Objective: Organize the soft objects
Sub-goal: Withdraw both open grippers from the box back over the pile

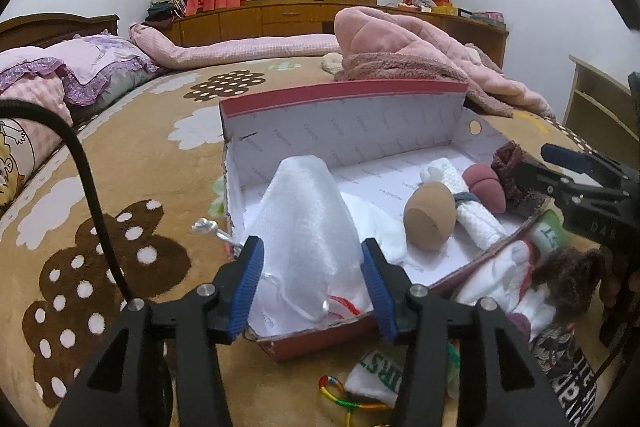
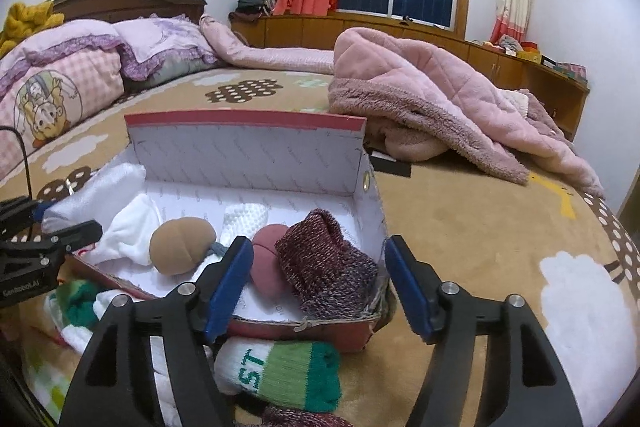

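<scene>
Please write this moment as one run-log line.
left gripper: open, white cloth between jaws | right gripper: open, over knit sock | box: holds both

right gripper [image 2: 318, 285] jaws apart | maroon knit sock [image 2: 328, 267] in box [image 2: 248, 151] between them

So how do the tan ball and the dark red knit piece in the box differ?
The tan ball is smooth, plain and rounded; the dark red knit piece is coarse, flecked and slumped. The ball sits mid-box; the knit piece fills the box's right corner, between the open right gripper's fingers. Both are soft and inside.
</scene>
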`<move>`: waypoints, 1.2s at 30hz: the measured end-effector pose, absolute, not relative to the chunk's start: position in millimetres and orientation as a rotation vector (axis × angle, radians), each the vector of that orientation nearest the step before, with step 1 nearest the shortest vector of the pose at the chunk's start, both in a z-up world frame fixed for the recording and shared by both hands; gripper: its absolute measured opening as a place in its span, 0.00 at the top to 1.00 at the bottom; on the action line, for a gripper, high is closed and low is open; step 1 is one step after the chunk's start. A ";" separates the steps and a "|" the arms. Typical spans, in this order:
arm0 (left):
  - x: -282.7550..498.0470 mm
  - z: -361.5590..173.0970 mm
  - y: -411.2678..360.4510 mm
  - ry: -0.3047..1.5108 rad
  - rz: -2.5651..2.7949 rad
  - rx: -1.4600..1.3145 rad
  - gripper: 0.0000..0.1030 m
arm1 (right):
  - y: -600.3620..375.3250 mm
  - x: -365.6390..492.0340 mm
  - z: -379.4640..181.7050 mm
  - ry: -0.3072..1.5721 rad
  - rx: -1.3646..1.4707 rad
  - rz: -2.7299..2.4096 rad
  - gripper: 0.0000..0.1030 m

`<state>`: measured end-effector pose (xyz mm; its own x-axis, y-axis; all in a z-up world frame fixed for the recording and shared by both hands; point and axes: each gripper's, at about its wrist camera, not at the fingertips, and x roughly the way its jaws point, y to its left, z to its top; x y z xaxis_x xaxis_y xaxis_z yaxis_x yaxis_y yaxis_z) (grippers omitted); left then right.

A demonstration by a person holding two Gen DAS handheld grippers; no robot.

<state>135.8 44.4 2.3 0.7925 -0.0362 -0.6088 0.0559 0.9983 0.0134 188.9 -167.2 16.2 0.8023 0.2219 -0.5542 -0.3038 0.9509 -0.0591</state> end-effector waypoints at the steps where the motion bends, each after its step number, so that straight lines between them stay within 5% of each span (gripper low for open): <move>1: 134.3 2.8 44.5 0.651 -0.056 0.026 0.44 | -168.0 189.1 16.7 0.572 -0.144 0.280 0.29; 15: 121.7 12.7 45.6 0.631 -0.083 0.006 0.28 | -170.0 180.0 21.1 0.567 -0.153 0.279 0.24; 36: 66.4 34.6 44.9 0.602 -0.179 -0.078 0.26 | -183.8 127.0 36.1 0.584 -0.115 0.292 0.23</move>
